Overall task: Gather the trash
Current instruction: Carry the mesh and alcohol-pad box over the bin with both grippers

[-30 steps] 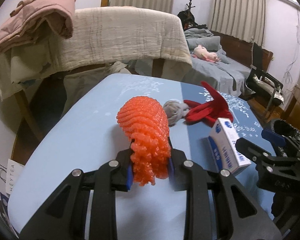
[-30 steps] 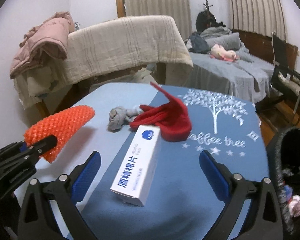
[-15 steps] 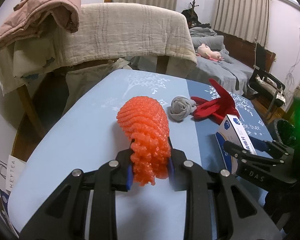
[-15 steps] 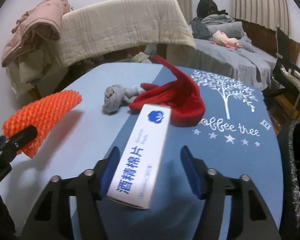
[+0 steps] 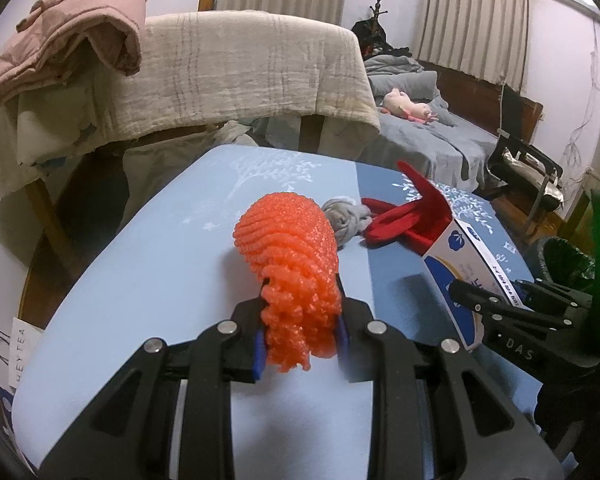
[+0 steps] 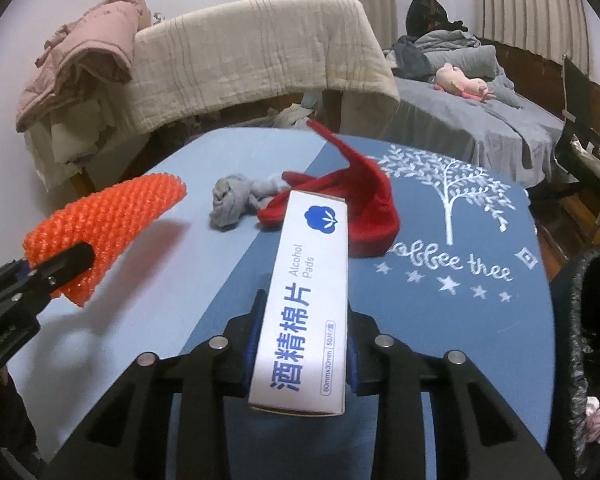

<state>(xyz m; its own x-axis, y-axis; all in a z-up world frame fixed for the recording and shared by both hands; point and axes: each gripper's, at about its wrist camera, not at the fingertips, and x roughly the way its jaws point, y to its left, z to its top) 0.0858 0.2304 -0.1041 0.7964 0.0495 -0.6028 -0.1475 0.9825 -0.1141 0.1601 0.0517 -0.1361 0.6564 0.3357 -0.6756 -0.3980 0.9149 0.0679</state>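
In the left wrist view, the left gripper (image 5: 300, 344) stands narrow, its blue pads pinching the near end of a bright orange foam-mesh fruit sleeve (image 5: 290, 256), which juts forward toward twelve o'clock, clear of the light blue tablecloth (image 5: 140, 280). By the look of it the sleeve is feather-light, soft and springy; it squashes where clamped, so a hold on the bunched end seems secure, and nothing about it looks fragile or slippery. At two o'clock from it lie a knotted grey sock (image 5: 346, 220) and a crumpled red fabric piece (image 5: 408, 220), touching each other. At three o'clock the right gripper (image 5: 512, 312) reaches in around a white and blue cardboard box of alcohol pads (image 5: 460, 276), and a black mesh waste bin (image 5: 560, 256) shows just beyond, off the table's edge. In the right wrist view, the right gripper (image 6: 304, 352) is closing on the box (image 6: 308, 296), the pads against its long side faces near the near end; the box runs toward twelve o'clock with its far end tilted up. It reads as light, stiff-walled but crushable cardboard with a smooth, possibly slick printed skin, so the flat sides low on its length are a sensible place to grip, with moderate squeeze. The sleeve (image 6: 108, 224) hangs in the left gripper (image 6: 60, 264) at nine o'clock, sock (image 6: 230, 200) and red fabric (image 6: 360, 208) at twelve, and the bin (image 6: 580, 320) at three o'clock.
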